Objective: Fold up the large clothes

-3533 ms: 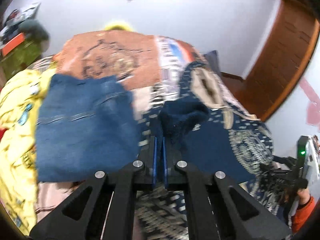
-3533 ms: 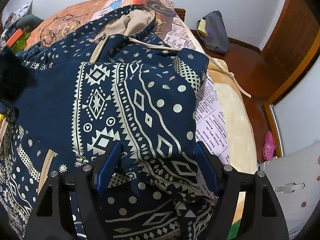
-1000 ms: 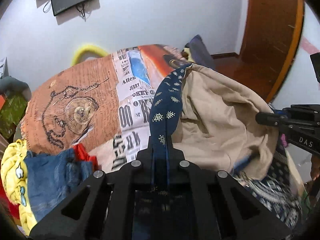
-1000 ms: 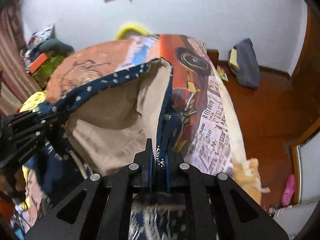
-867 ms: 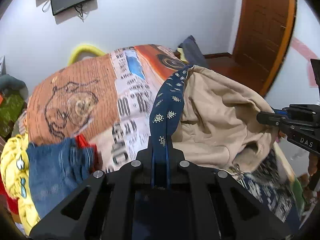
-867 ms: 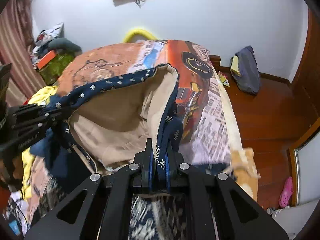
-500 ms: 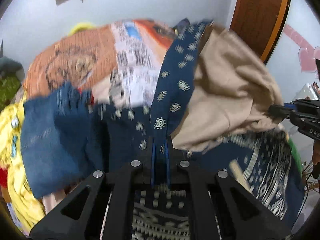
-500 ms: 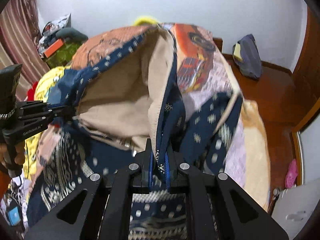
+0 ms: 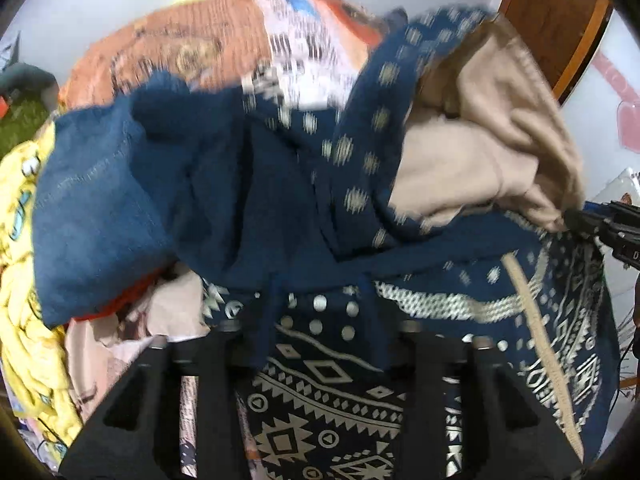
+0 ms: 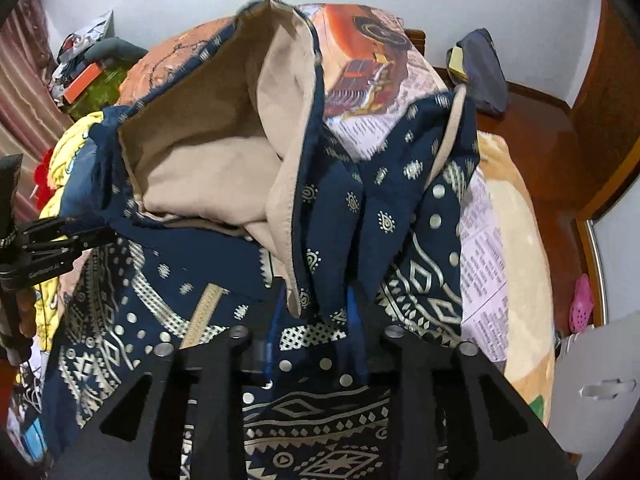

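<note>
Looking along your left gripper (image 9: 320, 332), you have its two fingers standing wide apart, with the navy patterned hoodie (image 9: 400, 380) lying loose between them; nothing is pinched. Your right gripper (image 10: 316, 328) is also parted, and a fold of the hood hangs down between its blue pads (image 10: 354, 320) without being squeezed. The hoodie fills the lower half and middle of both frames, spread on the bed (image 10: 508, 240), its beige lining (image 10: 208, 160) turned up in the upper middle. At the left of the left frame lie blue jeans (image 9: 92, 208) and a yellow cloth (image 9: 20, 280).
</note>
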Available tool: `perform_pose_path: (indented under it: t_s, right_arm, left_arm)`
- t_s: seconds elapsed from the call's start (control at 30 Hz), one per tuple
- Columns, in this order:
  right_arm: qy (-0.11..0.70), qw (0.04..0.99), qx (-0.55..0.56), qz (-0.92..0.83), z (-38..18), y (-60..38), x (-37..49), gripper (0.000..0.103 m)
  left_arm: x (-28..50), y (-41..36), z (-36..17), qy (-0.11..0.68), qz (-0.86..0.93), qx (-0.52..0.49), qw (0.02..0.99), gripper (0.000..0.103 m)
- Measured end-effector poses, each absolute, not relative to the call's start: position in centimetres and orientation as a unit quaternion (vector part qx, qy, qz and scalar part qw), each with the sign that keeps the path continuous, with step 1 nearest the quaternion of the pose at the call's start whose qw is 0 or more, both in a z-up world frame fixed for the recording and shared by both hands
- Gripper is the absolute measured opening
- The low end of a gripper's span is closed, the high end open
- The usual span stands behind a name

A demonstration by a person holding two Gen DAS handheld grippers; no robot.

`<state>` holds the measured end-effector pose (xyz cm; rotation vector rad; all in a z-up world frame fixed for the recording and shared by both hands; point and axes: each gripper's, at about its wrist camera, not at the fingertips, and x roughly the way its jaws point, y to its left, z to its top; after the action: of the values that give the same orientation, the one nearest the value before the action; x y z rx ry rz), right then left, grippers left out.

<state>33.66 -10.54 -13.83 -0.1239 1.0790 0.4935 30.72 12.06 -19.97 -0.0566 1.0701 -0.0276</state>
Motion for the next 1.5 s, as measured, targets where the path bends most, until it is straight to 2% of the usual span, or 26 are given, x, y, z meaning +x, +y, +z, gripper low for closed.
perform_pose_path:
  t_s: [0.03, 0.1, 0.2, 0.23, 0.4, 0.7, 0.77, 0.83, 0.87, 0.93, 1.0, 1.03, 1.1, 1.5]
  right_arm:
    - [0.501, 0.832, -0.062, 0.231, -13.1, -10.4, 33.8, 0.036]
    - [0.481, 0.844, -0.068, 0.229, -12.1, -10.2, 33.7, 0.051]
    - [0.449, 0.860, -0.073, 0.230, -10.4, -9.8, 34.4, 0.061]
    - [0.442, 0.864, -0.071, 0.232, -9.9, -9.6, 34.9, 0.062]
    - [0.435, 0.868, -0.054, 0.231, -9.6, -8.7, 37.4, 0.062]
    - [0.452, 0.860, -0.042, 0.235, -12.3, -7.2, 41.7, 0.062]
    - [0.455, 0.857, -0.037, 0.237, -12.9, -6.9, 42.5, 0.062]
    - [0.458, 0.856, -0.037, 0.239, -13.3, -6.7, 42.8, 0.062]
    - [0.459, 0.854, -0.035, 0.241, -13.6, -6.6, 42.9, 0.061]
    - [0.461, 0.852, -0.034, 0.245, -13.7, -6.4, 43.1, 0.049]
    - [0.463, 0.847, -0.039, 0.258, -13.8, -6.0, 43.1, 0.023]
    - [0.465, 0.844, -0.040, 0.265, -13.8, -5.8, 42.9, 0.019]
    - [0.460, 0.844, -0.038, 0.273, -13.4, -5.7, 42.4, 0.011]
    - [0.401, 0.860, -0.064, 0.309, -6.2, -7.5, 34.4, 0.009]
  left_arm:
    - [30.7, 12.0, -19.3, 0.503, -0.014, -0.027, 0.864, 0.055]
    - [31.0, 11.7, -17.5, 0.482, -0.022, -0.024, 0.876, 0.059]
    - [32.3, 11.1, -15.4, 0.457, -0.026, -0.017, 0.889, 0.072]
    - [33.0, 11.0, -15.1, 0.452, -0.027, -0.015, 0.891, 0.075]
    - [37.4, 9.5, -14.0, 0.443, -0.033, -0.006, 0.896, 0.075]
    - [44.1, 7.4, -16.5, 0.459, -0.049, 0.001, 0.887, 0.075]
    - [44.8, 7.3, -17.1, 0.462, -0.054, -0.007, 0.885, 0.070]
    - [45.5, 7.2, -17.6, 0.466, -0.059, -0.015, 0.883, 0.055]
    - [45.8, 7.2, -17.8, 0.467, -0.063, -0.018, 0.882, 0.052]
    - [46.0, 7.0, -17.9, 0.468, -0.063, -0.020, 0.881, 0.037]
    - [45.9, 6.9, -17.8, 0.467, -0.074, -0.025, 0.881, 0.026]
    - [45.7, 6.9, -17.7, 0.465, -0.076, -0.025, 0.882, 0.017]
    - [44.9, 6.7, -17.0, 0.458, -0.084, -0.023, 0.885, 0.010]
    - [35.5, 5.2, -11.4, 0.420, -0.137, 0.003, 0.897, 0.008]
